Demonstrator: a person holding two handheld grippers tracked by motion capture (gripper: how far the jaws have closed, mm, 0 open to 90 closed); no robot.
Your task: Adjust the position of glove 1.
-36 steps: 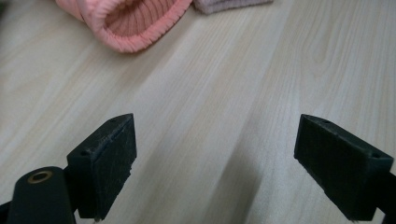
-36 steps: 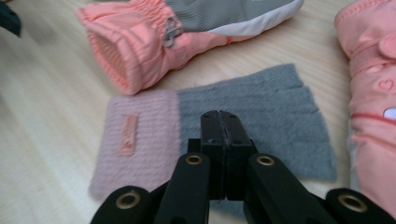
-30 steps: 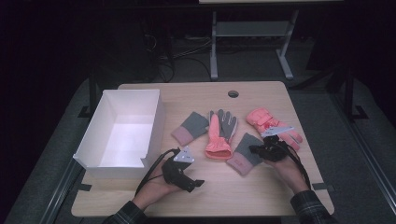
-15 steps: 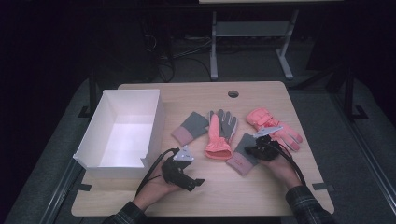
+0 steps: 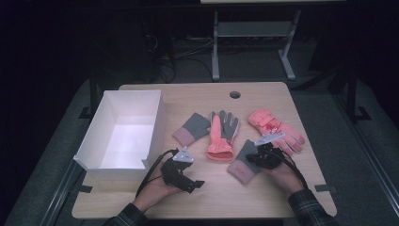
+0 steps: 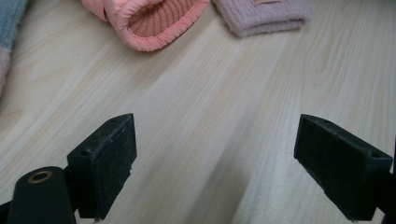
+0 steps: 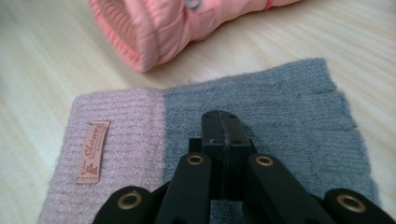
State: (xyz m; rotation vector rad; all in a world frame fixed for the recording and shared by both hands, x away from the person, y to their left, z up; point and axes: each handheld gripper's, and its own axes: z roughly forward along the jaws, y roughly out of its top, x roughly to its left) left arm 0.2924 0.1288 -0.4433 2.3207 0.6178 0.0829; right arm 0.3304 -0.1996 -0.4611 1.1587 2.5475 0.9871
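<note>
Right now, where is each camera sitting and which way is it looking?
High view: above the person's side, facing forward and down on the table; both forearms, left gripper and right gripper show.
Left gripper view: rides the left gripper, looking along its open jaws at bare wood.
Right gripper view: rides the right gripper, jaws together over the grey-and-pink knit mitten.
Shared: both gripper views catch that mitten's pink cuff.

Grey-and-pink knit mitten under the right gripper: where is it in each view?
High view: the grey-and-pink knit mitten lies right of centre, under the right gripper.
Left gripper view: its pink cuff shows at the top edge, right of centre.
Right gripper view: it spans the middle, its sewn label at left, under closed jaws.
Shared landmark: the salmon glove's ribbed cuff.
</note>
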